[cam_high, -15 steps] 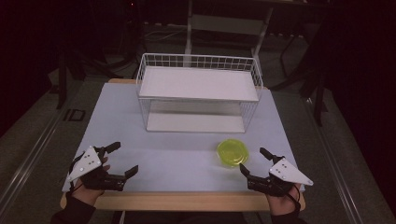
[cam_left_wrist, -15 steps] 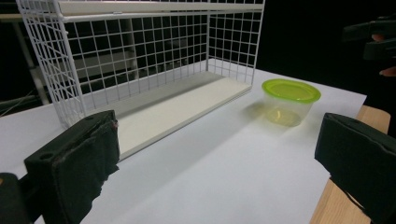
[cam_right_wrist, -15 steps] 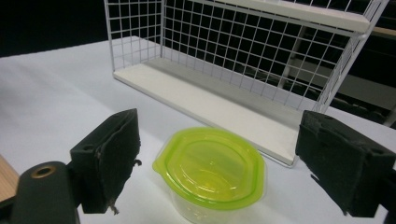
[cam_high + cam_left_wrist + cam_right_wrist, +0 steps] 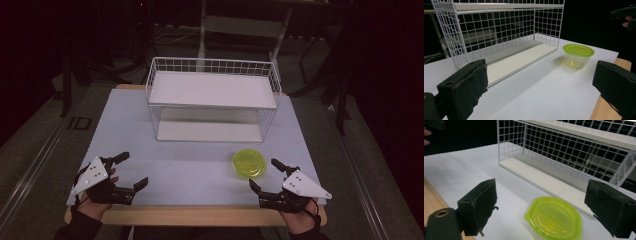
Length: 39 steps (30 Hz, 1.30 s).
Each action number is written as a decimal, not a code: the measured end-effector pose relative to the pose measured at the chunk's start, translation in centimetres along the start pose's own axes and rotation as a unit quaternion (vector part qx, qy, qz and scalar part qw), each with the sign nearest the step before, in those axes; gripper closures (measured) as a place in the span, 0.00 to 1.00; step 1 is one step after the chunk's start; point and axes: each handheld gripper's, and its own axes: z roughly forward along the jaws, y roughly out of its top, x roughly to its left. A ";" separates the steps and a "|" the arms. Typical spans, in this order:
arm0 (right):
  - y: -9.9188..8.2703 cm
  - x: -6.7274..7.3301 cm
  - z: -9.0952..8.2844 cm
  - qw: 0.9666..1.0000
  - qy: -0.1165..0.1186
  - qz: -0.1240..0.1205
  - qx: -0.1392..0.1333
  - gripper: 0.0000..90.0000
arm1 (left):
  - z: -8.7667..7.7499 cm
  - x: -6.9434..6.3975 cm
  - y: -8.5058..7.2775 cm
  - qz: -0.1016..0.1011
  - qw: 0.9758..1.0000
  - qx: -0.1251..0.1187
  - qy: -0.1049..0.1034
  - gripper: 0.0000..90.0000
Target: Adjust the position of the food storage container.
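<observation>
A small clear tub with a lime-green lid [image 4: 249,163] sits on the white table sheet [image 4: 190,150] at the front right, also in the left gripper view [image 4: 577,55] and close below the right gripper's jaws [image 4: 554,218]. My right gripper [image 4: 264,176] rests open at the table's front right, just right of and nearer than the tub, nothing between its pads [image 4: 480,205]. At the front left corner my left gripper [image 4: 131,170] stands open and holds nothing, its pads [image 4: 467,87] wide apart.
A white wire rack [image 4: 212,100] with two shelves stands at the middle back of the table; its lower shelf [image 4: 521,58] is bare. The wooden front edge [image 4: 195,215] runs under both hands. Dark floor surrounds the table.
</observation>
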 end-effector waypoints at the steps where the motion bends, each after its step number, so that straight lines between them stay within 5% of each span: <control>1: 0.1 0.0 0.0 1.000 0.000 -0.001 -0.003 0.14 | 0.0 0.0 0.0 -0.001 1.000 -0.001 0.001 0.01; 9: 0.8 -1.2 0.7 1.000 -0.006 -0.005 0.010 0.19 | 0.0 0.0 0.0 -0.002 1.000 -0.002 0.003 0.01; 21: 0.3 -5.8 1.7 0.998 -0.040 0.018 0.055 0.45 | 0.1 0.0 -0.1 0.000 1.000 0.001 0.001 0.01; 22: -0.1 -6.6 1.9 0.996 -0.042 0.025 0.071 0.57 | 0.1 0.0 -0.1 0.000 1.000 0.001 0.002 0.01; 26: -0.7 -7.6 2.2 0.994 -0.041 0.041 0.090 0.63 | 0.2 0.0 -0.1 0.000 1.000 0.002 0.001 0.01; 27: -1.1 -8.0 2.4 0.993 -0.052 0.039 0.103 0.74 | 0.2 0.0 -0.1 0.000 1.000 0.003 0.000 0.01; 31: -1.9 -8.8 3.1 0.988 -0.058 0.054 0.131 0.90 | 0.3 0.0 -0.1 -0.001 1.000 0.003 0.000 0.01; 39: -4.0 -10.1 4.7 0.976 -0.067 0.102 0.180 1.00 | 0.3 0.0 -0.1 -0.001 1.000 0.003 -0.001 0.01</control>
